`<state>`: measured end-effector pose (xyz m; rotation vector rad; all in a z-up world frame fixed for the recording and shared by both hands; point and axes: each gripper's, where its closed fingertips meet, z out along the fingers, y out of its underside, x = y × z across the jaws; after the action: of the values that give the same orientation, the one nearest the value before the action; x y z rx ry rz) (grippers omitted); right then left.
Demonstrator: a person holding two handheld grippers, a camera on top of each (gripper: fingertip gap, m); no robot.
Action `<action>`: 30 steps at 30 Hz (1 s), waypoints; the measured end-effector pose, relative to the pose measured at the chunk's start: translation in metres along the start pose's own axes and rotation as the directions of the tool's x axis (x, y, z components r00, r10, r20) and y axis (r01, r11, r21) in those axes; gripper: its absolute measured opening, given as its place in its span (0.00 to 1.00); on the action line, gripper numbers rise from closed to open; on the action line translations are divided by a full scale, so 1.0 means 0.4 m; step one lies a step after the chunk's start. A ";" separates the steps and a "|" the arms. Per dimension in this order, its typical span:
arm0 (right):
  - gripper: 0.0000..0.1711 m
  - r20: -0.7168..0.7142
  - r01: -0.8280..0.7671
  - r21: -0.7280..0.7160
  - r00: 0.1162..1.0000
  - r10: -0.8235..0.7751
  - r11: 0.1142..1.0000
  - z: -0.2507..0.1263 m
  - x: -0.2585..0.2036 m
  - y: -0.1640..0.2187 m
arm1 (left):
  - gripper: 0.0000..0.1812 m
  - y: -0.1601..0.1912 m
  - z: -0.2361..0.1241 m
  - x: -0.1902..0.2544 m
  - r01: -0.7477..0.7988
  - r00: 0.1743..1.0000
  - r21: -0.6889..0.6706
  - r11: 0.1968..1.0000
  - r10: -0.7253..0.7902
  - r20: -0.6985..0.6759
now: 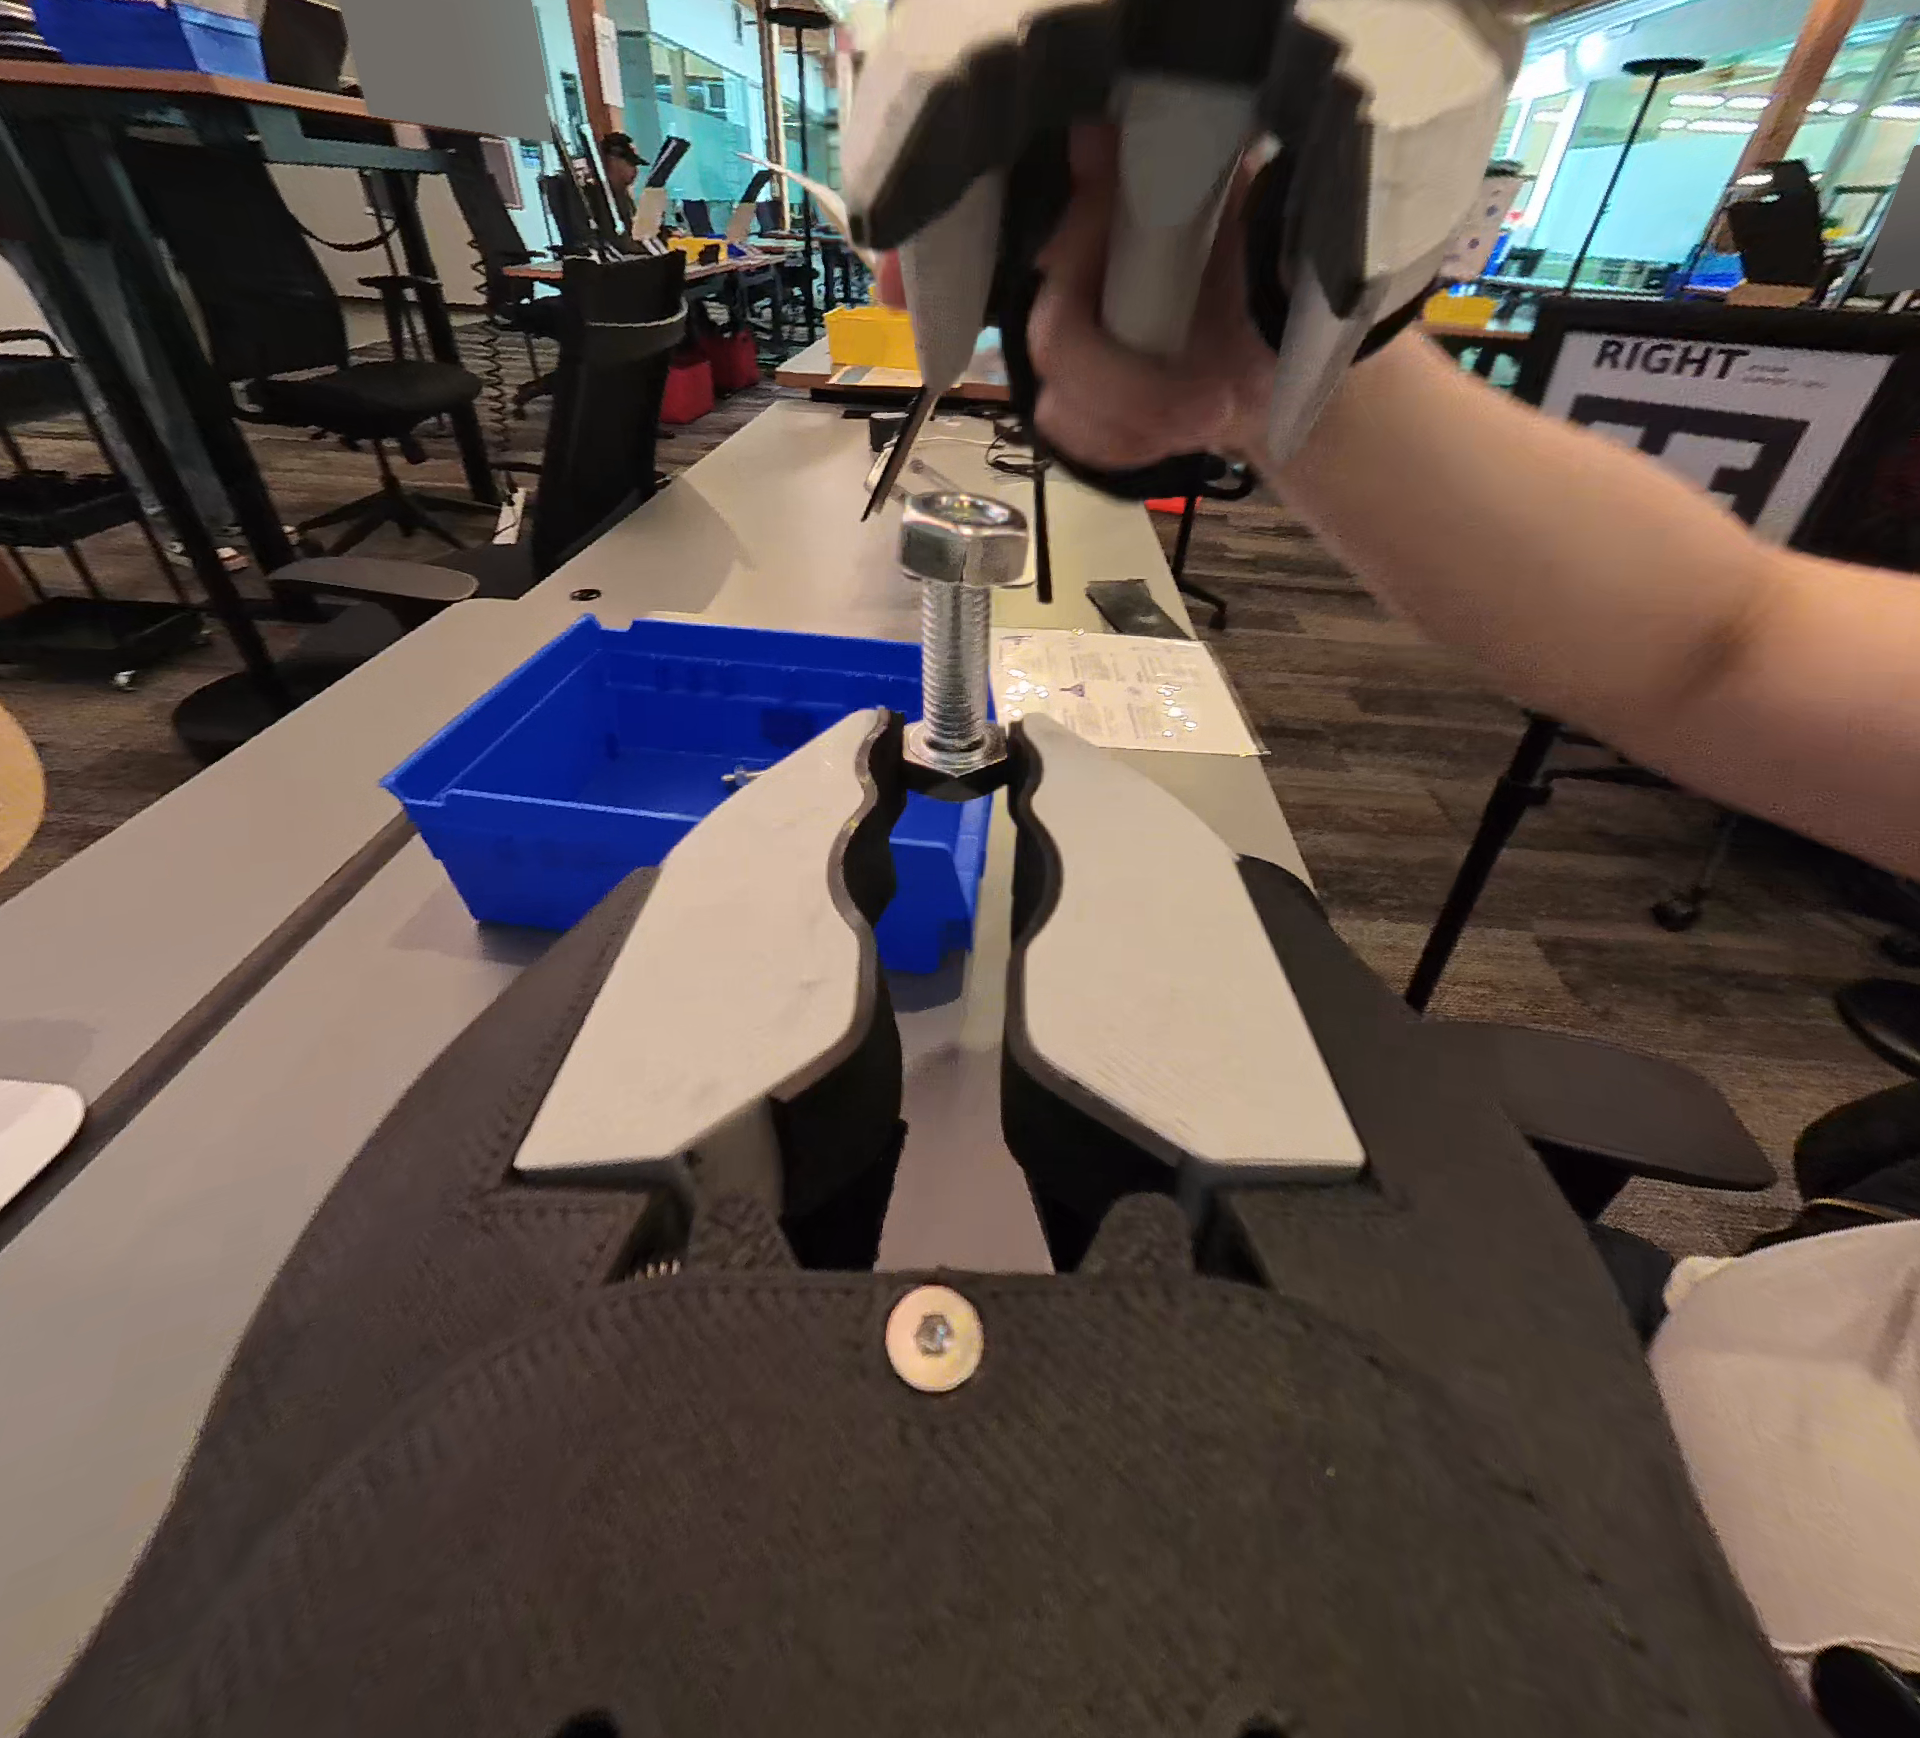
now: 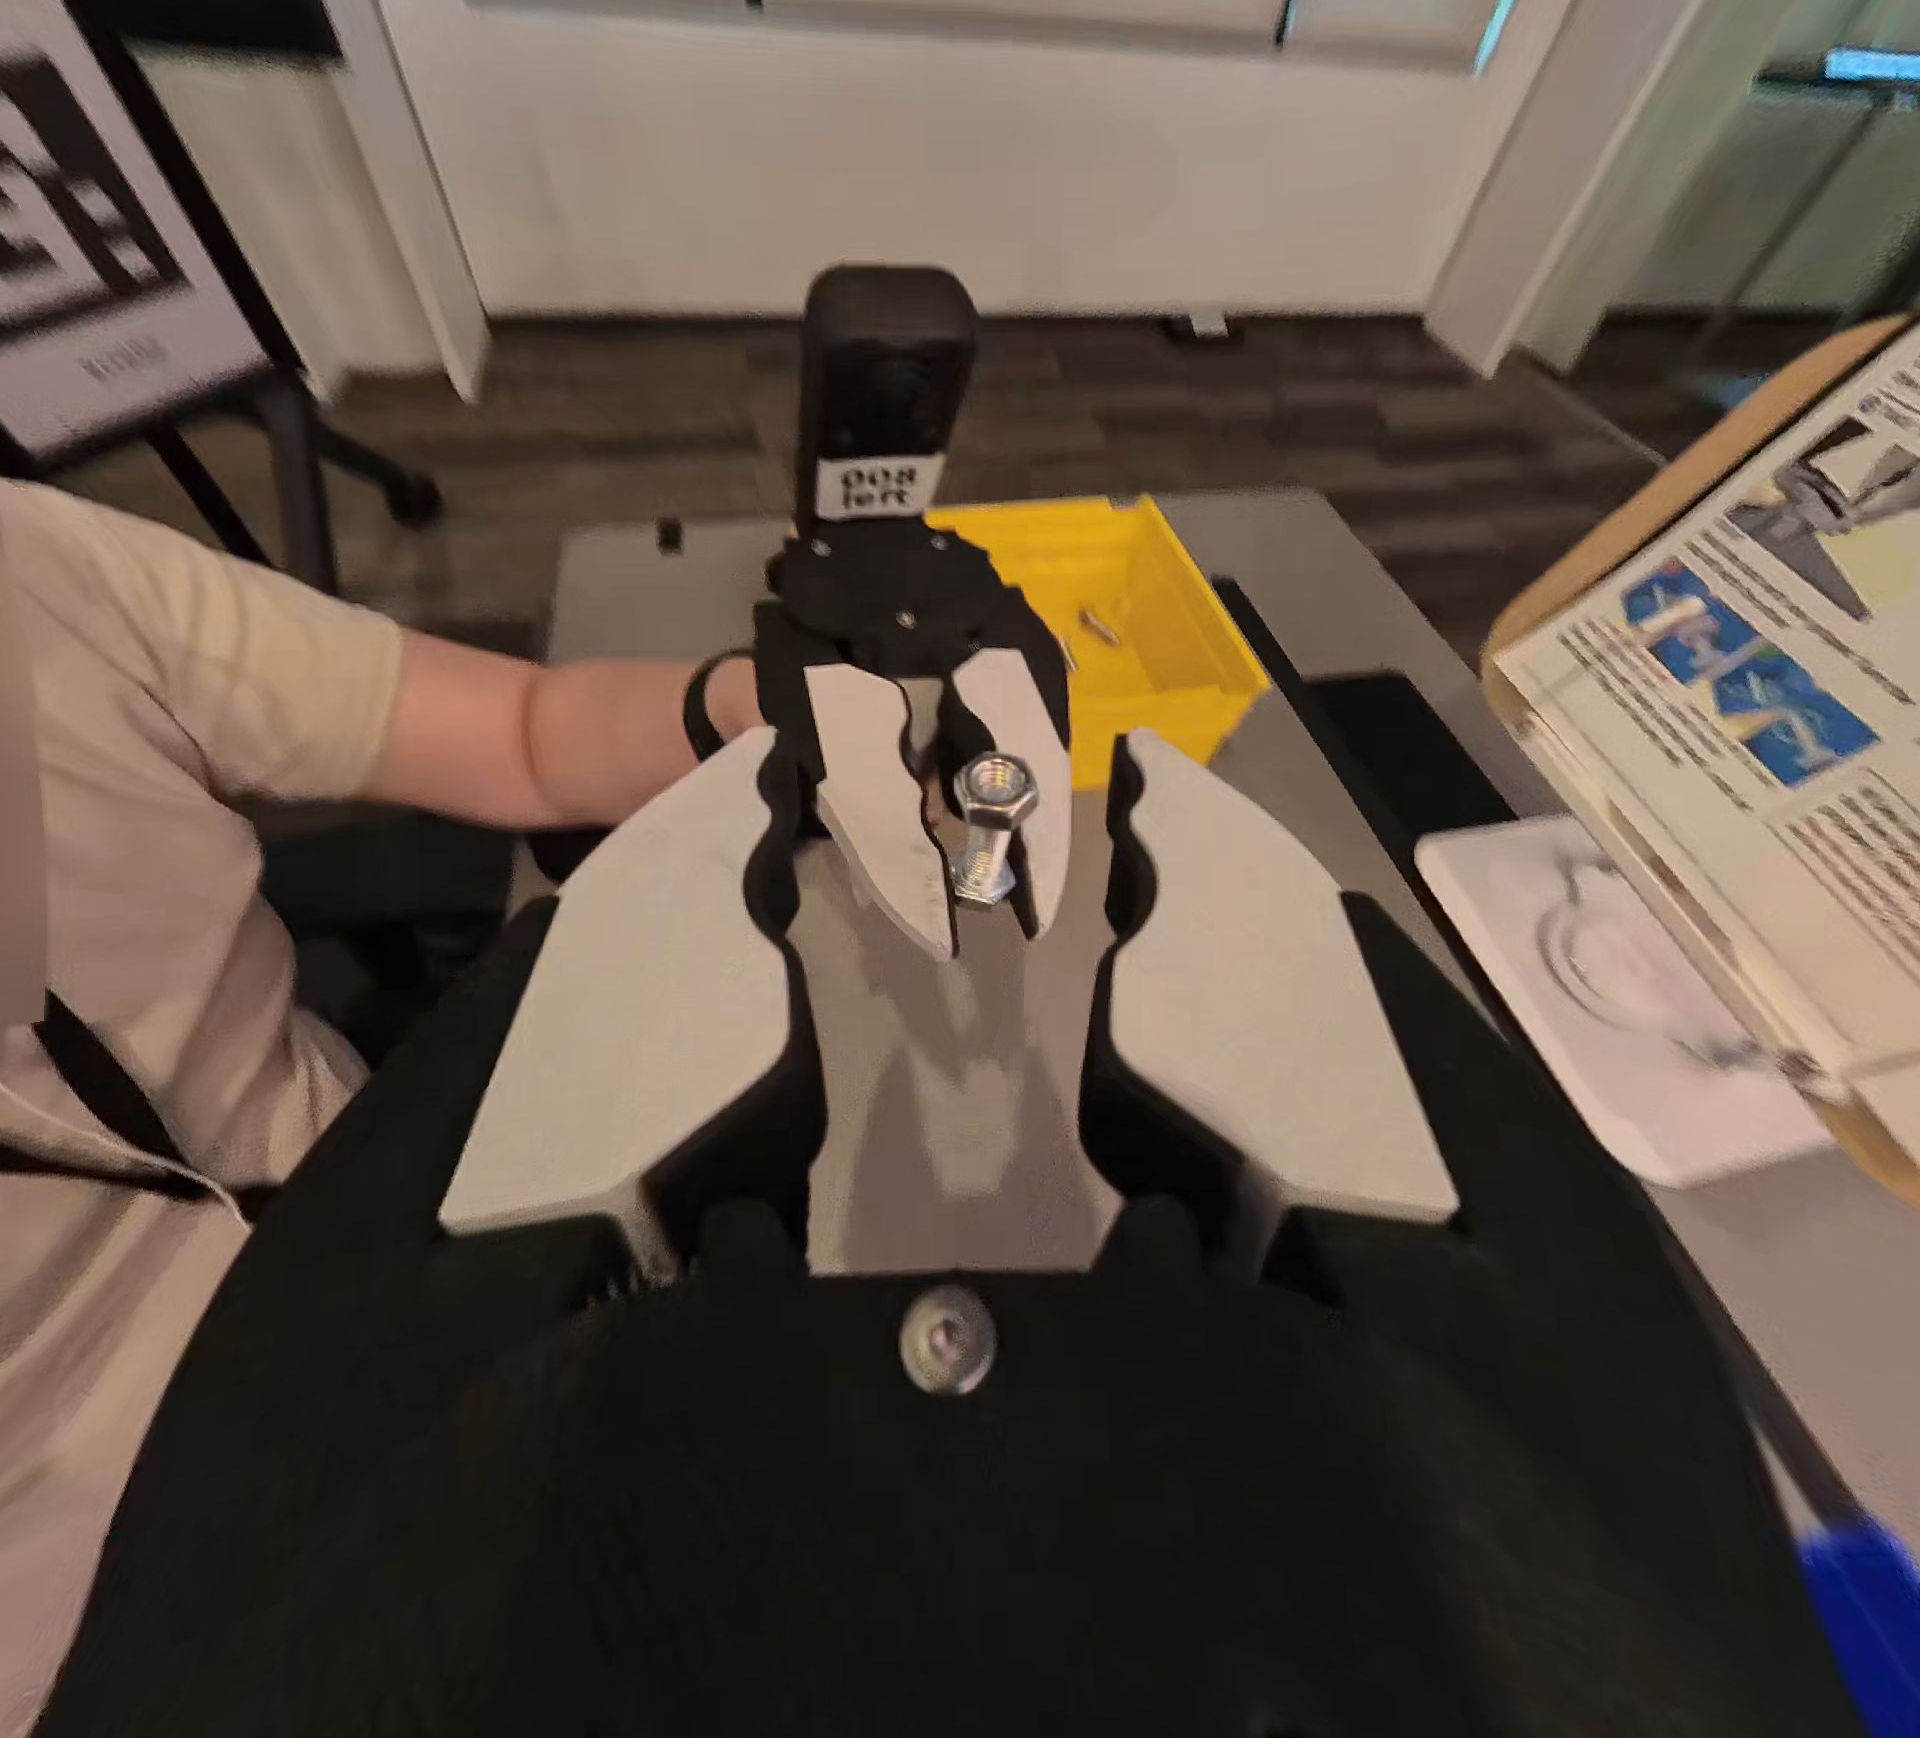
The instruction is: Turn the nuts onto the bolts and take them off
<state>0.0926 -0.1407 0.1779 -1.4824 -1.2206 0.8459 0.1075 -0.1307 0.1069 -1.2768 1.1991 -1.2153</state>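
My left gripper [image 1: 951, 746] is shut on the hex head of a silver bolt [image 1: 954, 665] and holds it upright above the grey table [image 1: 208, 909]. A silver nut [image 1: 962, 535] sits at the top end of the bolt's thread. My right gripper [image 1: 966, 535], blurred, hangs above with its jaws open on either side of the nut, not touching it. In the right wrist view my right gripper [image 2: 948, 753] is open, and the nut [image 2: 994, 789] and bolt [image 2: 982, 857] stand beyond its tips, held by the left gripper [image 2: 992, 919].
A blue bin [image 1: 582, 815] sits on the table just behind the left gripper. A yellow bin [image 2: 1164, 649] holds a few small metal parts [image 2: 1096, 623]. A laminated sheet [image 1: 1117, 691], an instruction board [image 2: 1766, 701] and a white pad [image 2: 1610, 982] lie nearby. One gripper's finger ends stand about 7 cm off the other's.
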 end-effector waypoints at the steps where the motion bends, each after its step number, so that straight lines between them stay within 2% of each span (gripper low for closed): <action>1: 0.34 0.005 0.004 0.057 1.000 -0.004 0.998 -0.004 -0.002 0.005 | 0.10 -0.001 0.002 0.005 0.005 1.000 0.003 1.000 -0.005 -0.013; 4: 0.31 -0.044 0.078 0.126 0.996 -0.073 0.989 -0.007 0.011 0.031 | 0.10 0.001 0.008 0.017 0.017 0.999 0.004 1.000 -0.017 -0.043; 9: 0.30 0.024 0.073 0.169 0.997 -0.078 0.983 0.009 -0.003 0.050 | 0.10 0.001 0.012 0.035 0.026 0.997 0.006 1.000 -0.025 -0.079; 17: 0.28 0.061 0.099 0.147 0.992 -0.109 0.984 0.042 -0.025 0.067 | 0.10 0.001 0.013 0.038 0.017 0.997 0.000 1.000 -0.017 -0.074; 30: 0.27 0.018 0.110 0.159 0.993 -0.114 0.981 0.012 -0.029 0.058 | 0.11 -0.005 0.004 0.028 0.018 0.998 0.008 1.000 -0.018 -0.056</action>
<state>0.0914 -0.1505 0.1534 -1.2670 -1.2161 0.8687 0.1095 -0.1418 0.1095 -1.2571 1.2231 -1.2754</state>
